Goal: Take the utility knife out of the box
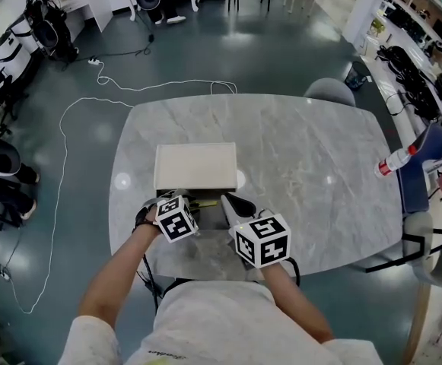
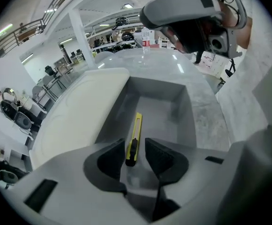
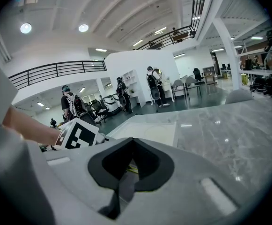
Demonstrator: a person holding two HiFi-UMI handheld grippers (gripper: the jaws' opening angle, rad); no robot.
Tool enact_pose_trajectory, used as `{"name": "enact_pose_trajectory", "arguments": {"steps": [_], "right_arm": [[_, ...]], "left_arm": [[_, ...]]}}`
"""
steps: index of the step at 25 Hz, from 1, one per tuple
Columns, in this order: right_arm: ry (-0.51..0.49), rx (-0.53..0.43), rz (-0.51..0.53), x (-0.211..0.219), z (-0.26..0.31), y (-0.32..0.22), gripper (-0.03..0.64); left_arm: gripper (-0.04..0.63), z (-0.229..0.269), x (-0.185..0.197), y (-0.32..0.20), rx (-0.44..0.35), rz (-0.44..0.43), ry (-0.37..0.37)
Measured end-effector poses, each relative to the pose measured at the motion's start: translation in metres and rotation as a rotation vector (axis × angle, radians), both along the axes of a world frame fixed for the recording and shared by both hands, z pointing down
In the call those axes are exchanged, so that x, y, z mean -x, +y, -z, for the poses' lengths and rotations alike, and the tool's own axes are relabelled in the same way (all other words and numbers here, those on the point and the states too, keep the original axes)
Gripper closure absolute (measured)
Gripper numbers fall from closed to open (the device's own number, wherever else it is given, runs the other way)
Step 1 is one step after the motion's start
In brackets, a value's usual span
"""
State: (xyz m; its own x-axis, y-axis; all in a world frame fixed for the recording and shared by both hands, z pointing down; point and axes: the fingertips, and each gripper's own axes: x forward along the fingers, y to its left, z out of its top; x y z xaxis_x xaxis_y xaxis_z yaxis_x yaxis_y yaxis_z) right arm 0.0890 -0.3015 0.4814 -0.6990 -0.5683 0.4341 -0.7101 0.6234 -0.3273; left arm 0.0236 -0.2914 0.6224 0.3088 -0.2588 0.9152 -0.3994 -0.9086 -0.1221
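Note:
A yellow utility knife point(image 2: 134, 142) lies lengthwise on the floor of a shallow grey box point(image 2: 182, 100). The box's pale lid point(image 1: 194, 166) is folded back flat on the marble table point(image 1: 312, 150). My left gripper point(image 2: 135, 147) points steeply down into the box. Its jaws stand open on either side of the knife's near black end, and the pads do not press on it. My right gripper point(image 1: 228, 199) hovers at the box's right side with its fingertips point(image 3: 126, 146) meeting; I see nothing gripped in it. The left gripper's marker cube point(image 3: 77, 136) shows beside it.
A bottle with a red cap point(image 1: 394, 160) lies at the table's right edge. Grey chairs point(image 1: 329, 91) stand round the table. A white cable point(image 1: 91, 101) loops over the floor to the left. People point(image 3: 152, 84) stand far off in the hall.

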Motion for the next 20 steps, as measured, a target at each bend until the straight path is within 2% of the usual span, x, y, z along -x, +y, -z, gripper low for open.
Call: {"name": "enact_pose_trajectory", "arguments": {"steps": [9,20], "right_arm": [[0.006,-0.002,-0.011,-0.012,-0.002,-0.004,0.612],[0.008,-0.001,-0.028,-0.014,-0.002,-0.004,0.612]], "left_arm": [[0.474,-0.011,-0.004,0.001,0.057,-0.067,-0.049],[0.498,-0.012,-0.004,0.001,0.117,-0.059,-0.002]]}}
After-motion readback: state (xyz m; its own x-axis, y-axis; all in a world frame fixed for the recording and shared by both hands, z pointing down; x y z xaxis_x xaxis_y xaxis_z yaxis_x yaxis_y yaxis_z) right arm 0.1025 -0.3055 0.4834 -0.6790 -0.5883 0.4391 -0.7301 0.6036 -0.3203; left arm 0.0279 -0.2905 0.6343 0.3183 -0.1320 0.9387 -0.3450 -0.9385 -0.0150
